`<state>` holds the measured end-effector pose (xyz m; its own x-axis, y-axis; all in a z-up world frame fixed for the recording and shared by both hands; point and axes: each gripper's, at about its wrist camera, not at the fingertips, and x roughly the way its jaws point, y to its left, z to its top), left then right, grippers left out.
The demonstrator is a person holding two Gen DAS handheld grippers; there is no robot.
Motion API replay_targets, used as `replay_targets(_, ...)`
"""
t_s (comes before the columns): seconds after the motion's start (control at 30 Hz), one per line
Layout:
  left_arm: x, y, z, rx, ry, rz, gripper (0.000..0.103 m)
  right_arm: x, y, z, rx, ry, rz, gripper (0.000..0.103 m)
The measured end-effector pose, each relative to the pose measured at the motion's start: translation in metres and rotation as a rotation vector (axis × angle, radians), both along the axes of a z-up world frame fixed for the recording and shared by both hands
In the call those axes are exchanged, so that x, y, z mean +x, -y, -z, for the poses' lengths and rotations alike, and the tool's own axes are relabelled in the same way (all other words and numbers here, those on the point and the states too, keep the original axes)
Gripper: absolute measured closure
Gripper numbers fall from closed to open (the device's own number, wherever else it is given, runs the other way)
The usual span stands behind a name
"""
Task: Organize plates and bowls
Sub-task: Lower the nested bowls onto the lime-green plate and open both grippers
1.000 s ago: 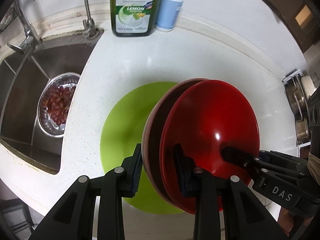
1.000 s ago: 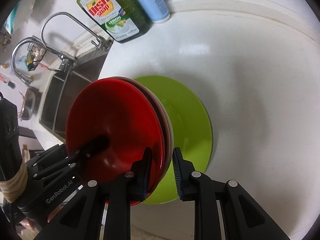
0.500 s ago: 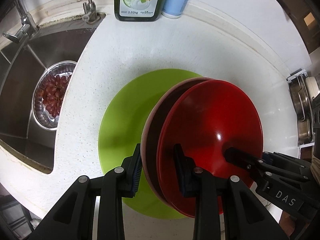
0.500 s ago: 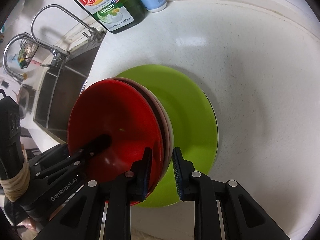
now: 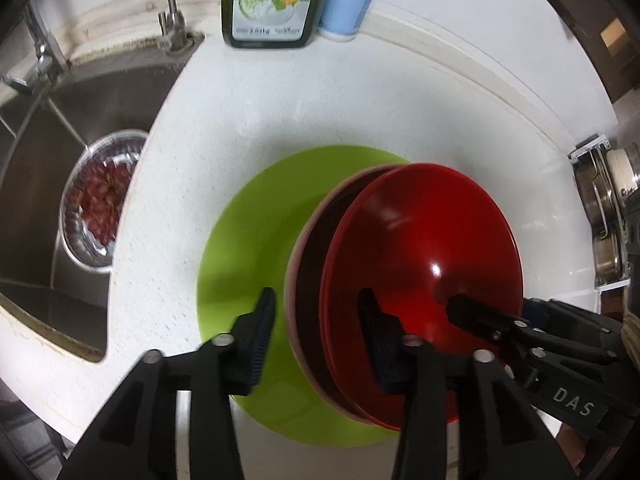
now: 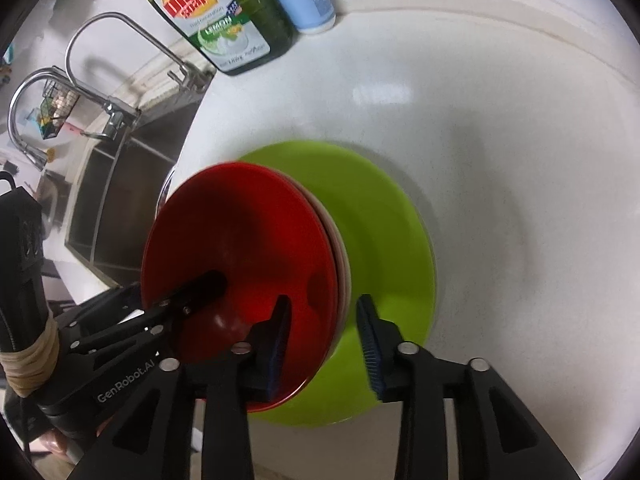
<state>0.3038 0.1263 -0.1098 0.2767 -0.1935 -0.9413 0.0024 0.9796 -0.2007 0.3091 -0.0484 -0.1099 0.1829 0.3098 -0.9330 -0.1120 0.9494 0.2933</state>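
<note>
A red bowl lies nested in a pink-rimmed plate, and the pair rests tilted on a lime green plate on the white counter. My left gripper straddles the near rim of the stack. Its jaws are open, with a gap between the left pad and the pink rim. From the other side, my right gripper straddles the red bowl and the pink-rimmed plate, open too, above the green plate. One right finger reaches into the bowl.
A green dish soap bottle and a blue bottle stand against the back wall. At the left, the steel sink holds a metal bowl of grapes, with faucets behind. Pots in a rack stand at the right.
Both grippers have opened their jaws off the rims of the red bowl and pink plate. The stack has come down onto the green plate, and both cameras have moved slightly closer to the counter.
</note>
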Motion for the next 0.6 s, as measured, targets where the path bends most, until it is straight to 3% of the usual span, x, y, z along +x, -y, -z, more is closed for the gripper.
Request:
replay_targets(0.13, -0.003, 0.001, -0.014, 0.059, 0.069, 0.011, 0.044, -0.008, 0.007, -0.011, -0.028, 0.076, 0.039, 0.055)
replay_targets(0.33, -0.025, 0.001, -0.044, 0.159, 0.242, 0.022, 0.032, -0.034, 0.018, -0.033, -0.076, 0.218, 0.079, 0.044)
replay_targets(0.47, -0.053, 0.005, -0.064, 0.220, 0.376, -0.012, 0.017, -0.058, 0.025, -0.047, -0.110, 0.330, 0.096, 0.034)
replay_targets(0.6, -0.081, 0.011, -0.072, 0.251, 0.448, -0.015, 0.014, -0.087, 0.034, -0.059, -0.115, 0.443, 0.124, 0.028)
